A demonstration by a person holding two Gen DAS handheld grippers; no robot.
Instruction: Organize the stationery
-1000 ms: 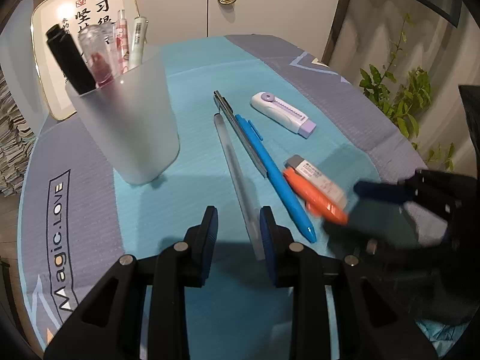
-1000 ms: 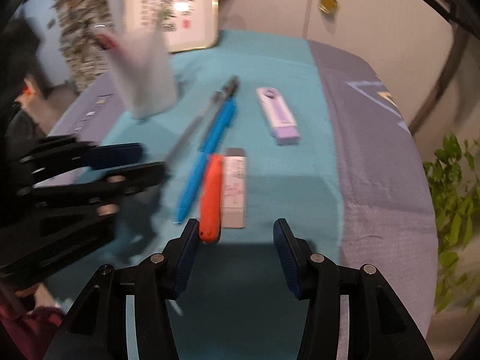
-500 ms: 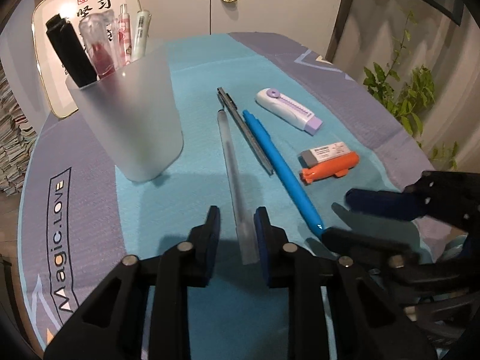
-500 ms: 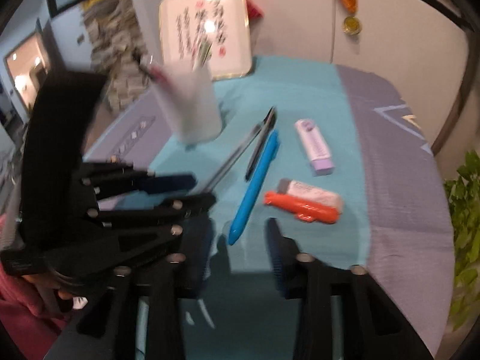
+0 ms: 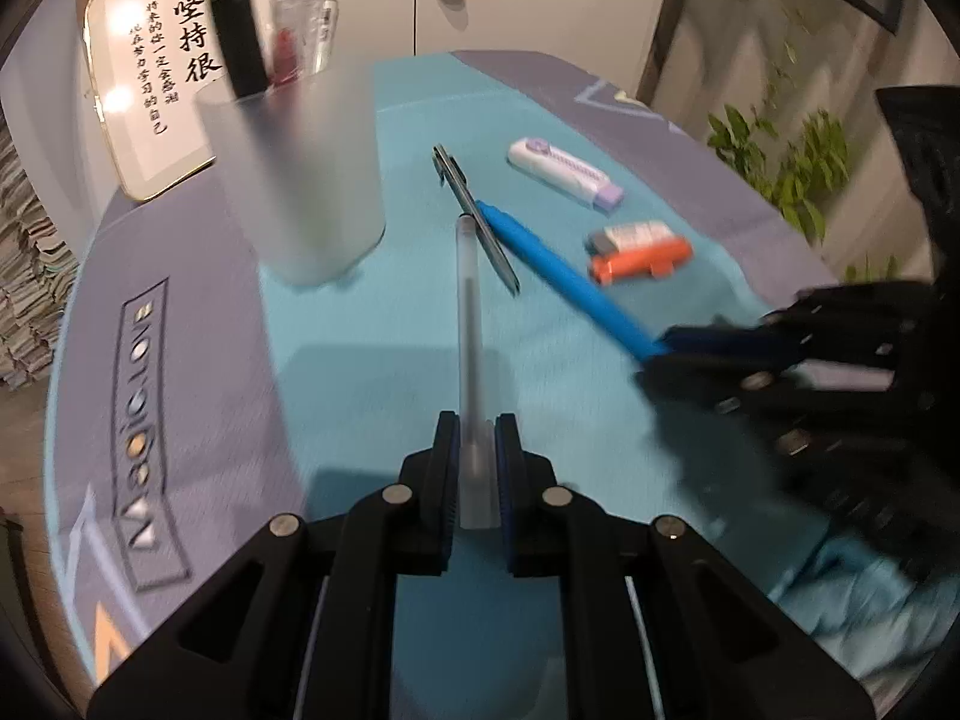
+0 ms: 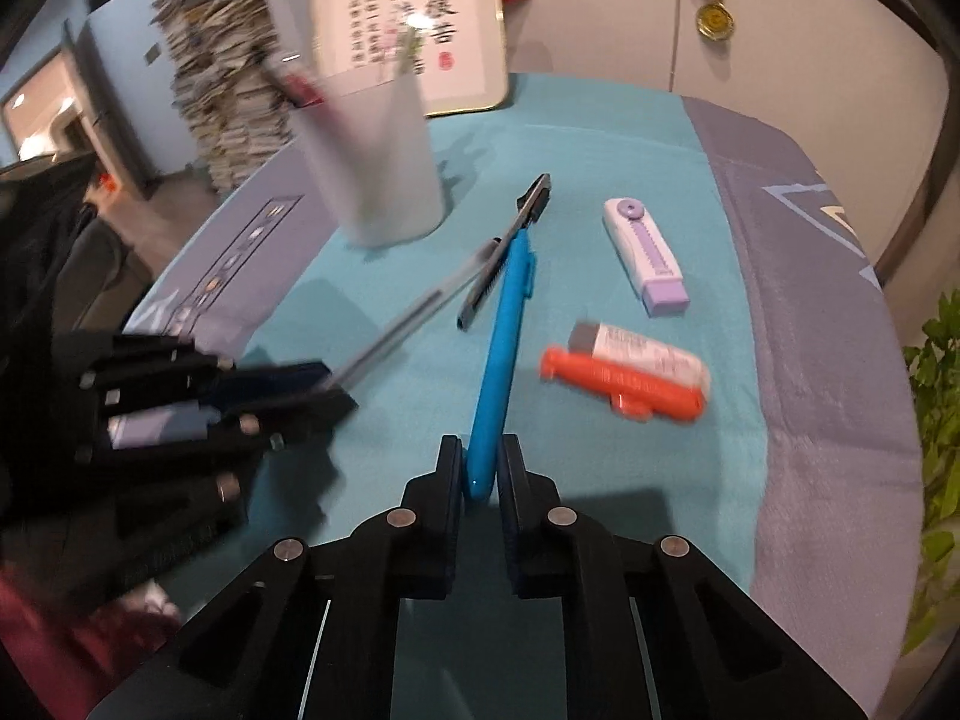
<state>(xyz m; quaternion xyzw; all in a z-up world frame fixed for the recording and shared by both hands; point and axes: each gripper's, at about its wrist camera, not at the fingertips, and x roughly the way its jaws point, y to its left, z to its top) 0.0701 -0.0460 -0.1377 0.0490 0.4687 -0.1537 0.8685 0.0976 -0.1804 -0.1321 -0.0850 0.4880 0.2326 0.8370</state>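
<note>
My left gripper [image 5: 477, 441] is shut on the near end of a clear pen [image 5: 468, 324] that points away over the teal mat. My right gripper [image 6: 481, 462] is shut on the tip end of a blue pen [image 6: 504, 336]; it also shows in the left wrist view [image 5: 564, 276]. A dark grey pen [image 5: 477, 222] lies between them. A frosted pen cup [image 5: 300, 174] with several pens stands at the back left. An orange marker [image 6: 624, 387], a white eraser [image 6: 645, 351] and a white and purple correction tape [image 6: 645, 258] lie to the right.
A framed calligraphy board [image 5: 162, 78] leans behind the cup. The round table's edge [image 6: 840, 360] falls off to the right, with a green plant [image 5: 786, 162] beyond it. Stacks of paper [image 6: 222, 96] stand at the far left.
Both grippers have closed: the left on the clear pen, the right on the blue pen's tip. The right gripper swung from the orange marker over to the blue pen.
</note>
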